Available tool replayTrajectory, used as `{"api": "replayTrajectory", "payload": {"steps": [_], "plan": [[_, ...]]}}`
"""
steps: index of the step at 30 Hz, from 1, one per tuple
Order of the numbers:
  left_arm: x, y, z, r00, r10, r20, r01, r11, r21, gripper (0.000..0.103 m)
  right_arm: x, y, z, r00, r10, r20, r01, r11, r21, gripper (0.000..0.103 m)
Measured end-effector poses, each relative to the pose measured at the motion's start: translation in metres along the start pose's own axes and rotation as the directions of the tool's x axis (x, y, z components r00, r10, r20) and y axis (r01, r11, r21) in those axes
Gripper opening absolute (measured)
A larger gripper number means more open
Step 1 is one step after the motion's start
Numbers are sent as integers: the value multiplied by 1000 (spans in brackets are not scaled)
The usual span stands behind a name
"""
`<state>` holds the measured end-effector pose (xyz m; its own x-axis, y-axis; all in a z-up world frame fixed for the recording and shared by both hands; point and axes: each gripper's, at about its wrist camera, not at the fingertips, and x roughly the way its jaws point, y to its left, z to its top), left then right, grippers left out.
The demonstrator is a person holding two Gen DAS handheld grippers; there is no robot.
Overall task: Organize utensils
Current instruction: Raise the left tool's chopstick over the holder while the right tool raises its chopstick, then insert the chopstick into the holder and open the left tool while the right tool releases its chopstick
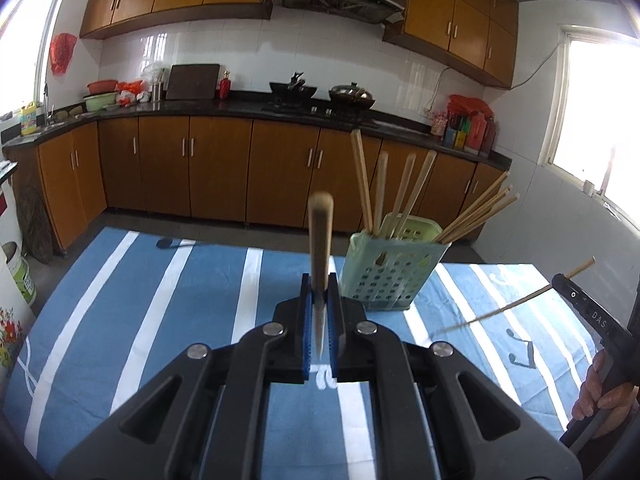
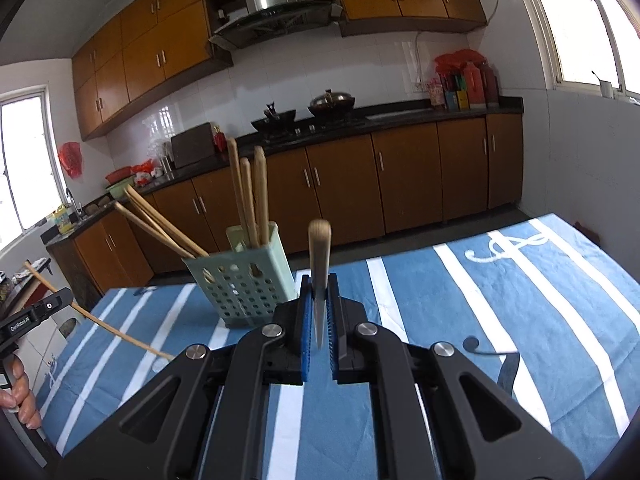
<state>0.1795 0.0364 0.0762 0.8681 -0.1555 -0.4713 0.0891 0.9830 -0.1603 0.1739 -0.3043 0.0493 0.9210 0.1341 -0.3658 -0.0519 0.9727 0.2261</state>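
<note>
A pale green perforated utensil holder (image 1: 390,272) stands on the blue striped tablecloth (image 1: 152,304) with several wooden chopsticks (image 1: 404,194) in it. My left gripper (image 1: 320,300) is shut on one wooden chopstick (image 1: 320,240), held upright above the cloth, left of the holder. My right gripper (image 2: 320,300) is shut on another wooden chopstick (image 2: 319,256), right of the holder (image 2: 244,284). Each gripper with its chopstick shows at the edge of the other's view, the right one in the left wrist view (image 1: 500,312) and the left one in the right wrist view (image 2: 100,324).
A dark utensil (image 1: 170,243) lies at the far edge of the cloth. Another dark utensil (image 2: 500,360) lies on the cloth near my right gripper. Kitchen counters with woks (image 1: 352,94) and cabinets stand behind the table.
</note>
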Motion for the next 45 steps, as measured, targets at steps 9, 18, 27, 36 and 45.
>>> {"api": "replayTrajectory", "payload": {"steps": [9, 18, 27, 36, 45], "plan": [[-22, -41, 59, 987, -88, 132, 85, 996, 30, 8, -29, 35, 59, 982, 114, 149, -109, 993, -43, 8], [-20, -83, 116, 953, -101, 286, 100, 995, 17, 8, -19, 60, 104, 950, 146, 275, -132, 989, -69, 8], [33, -92, 126, 958, -48, 282, 41, 999, 30, 8, 36, 70, 104, 972, 113, 208, -96, 991, -91, 8], [79, -77, 114, 979, -40, 202, 43, 999, -10, 8, 73, 68, 90, 988, 99, 121, -90, 993, -79, 8], [90, -70, 108, 983, -45, 176, 47, 999, -8, 8, 82, 65, 89, 990, 114, 81, -109, 992, -58, 8]]}}
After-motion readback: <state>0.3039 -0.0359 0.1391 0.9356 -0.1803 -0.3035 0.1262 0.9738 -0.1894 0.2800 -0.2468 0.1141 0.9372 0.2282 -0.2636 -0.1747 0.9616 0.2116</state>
